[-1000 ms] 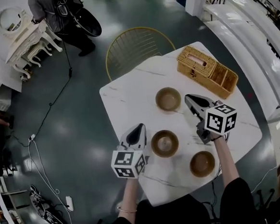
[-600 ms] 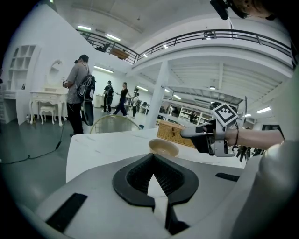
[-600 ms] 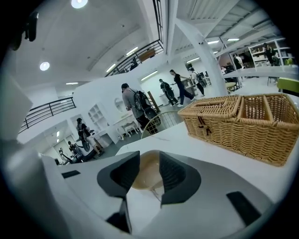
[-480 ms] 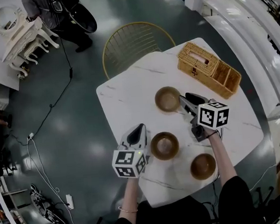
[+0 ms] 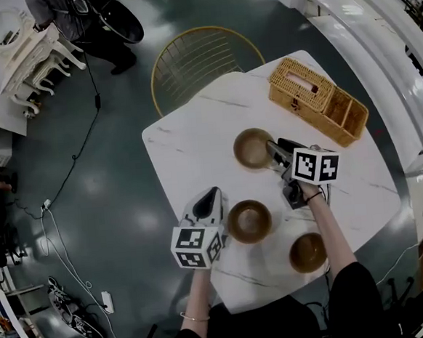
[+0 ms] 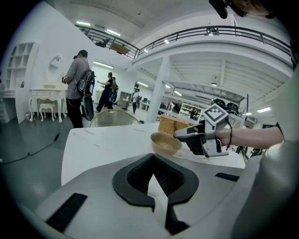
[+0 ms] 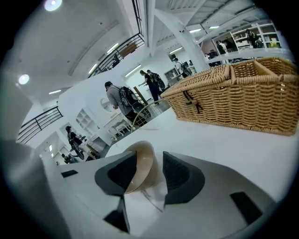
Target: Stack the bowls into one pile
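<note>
Three brown bowls stand apart on the white marble table point(image 5: 187, 141): a far bowl point(image 5: 252, 148), a middle bowl point(image 5: 248, 221) and a near bowl point(image 5: 307, 252) at the right. My right gripper point(image 5: 272, 151) reaches the far bowl's right rim. In the right gripper view that bowl's wall point(image 7: 141, 163) stands between the jaws of the right gripper point(image 7: 148, 172), which are opening and do not press on it. My left gripper point(image 5: 212, 195) is shut and empty, just left of the middle bowl. The left gripper view shows its closed tips point(image 6: 152, 158) and the far bowl point(image 6: 164, 144) beyond.
A wicker basket point(image 5: 315, 98) sits at the table's far right corner, close behind the far bowl. A gold wire chair point(image 5: 203, 67) stands at the far edge. A person point(image 5: 75, 15) stands on the floor at the upper left. Cables lie on the floor at the left.
My right gripper has come down and to the left onto the far bowl's rim, and its jaws have spread apart. The left gripper has barely shifted.
</note>
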A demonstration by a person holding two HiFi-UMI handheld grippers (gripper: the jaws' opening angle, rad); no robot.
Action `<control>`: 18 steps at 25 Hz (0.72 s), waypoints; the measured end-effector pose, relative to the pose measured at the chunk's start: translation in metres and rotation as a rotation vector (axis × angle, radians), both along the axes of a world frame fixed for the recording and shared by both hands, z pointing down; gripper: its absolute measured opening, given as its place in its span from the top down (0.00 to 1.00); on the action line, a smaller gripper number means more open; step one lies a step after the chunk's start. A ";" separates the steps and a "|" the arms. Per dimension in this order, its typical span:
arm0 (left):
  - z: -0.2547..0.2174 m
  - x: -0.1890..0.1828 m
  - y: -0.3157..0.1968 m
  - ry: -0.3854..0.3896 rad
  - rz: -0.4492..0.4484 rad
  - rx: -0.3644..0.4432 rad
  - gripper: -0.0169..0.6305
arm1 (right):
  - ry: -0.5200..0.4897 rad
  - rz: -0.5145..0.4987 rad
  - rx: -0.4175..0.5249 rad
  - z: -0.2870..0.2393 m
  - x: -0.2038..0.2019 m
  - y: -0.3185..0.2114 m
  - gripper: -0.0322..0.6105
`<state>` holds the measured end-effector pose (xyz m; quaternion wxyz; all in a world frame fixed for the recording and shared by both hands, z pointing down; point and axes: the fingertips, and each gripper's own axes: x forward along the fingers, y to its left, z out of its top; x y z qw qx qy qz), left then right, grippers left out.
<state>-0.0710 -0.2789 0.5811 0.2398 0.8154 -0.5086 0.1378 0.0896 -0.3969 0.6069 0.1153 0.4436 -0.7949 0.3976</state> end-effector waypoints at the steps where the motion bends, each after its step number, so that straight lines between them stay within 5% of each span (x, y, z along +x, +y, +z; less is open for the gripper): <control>1: 0.001 0.000 0.000 -0.001 -0.001 -0.003 0.95 | -0.004 0.007 -0.010 0.002 0.000 -0.001 0.73; 8: 0.005 -0.001 -0.001 -0.005 -0.009 -0.014 0.95 | -0.012 0.030 -0.069 0.016 -0.003 -0.003 0.74; 11: 0.006 -0.001 0.000 -0.004 -0.015 -0.018 0.95 | -0.009 0.028 -0.087 0.019 -0.004 -0.003 0.85; 18: 0.008 -0.004 0.002 -0.008 -0.023 -0.026 0.95 | 0.006 0.036 -0.084 0.016 -0.002 -0.003 0.89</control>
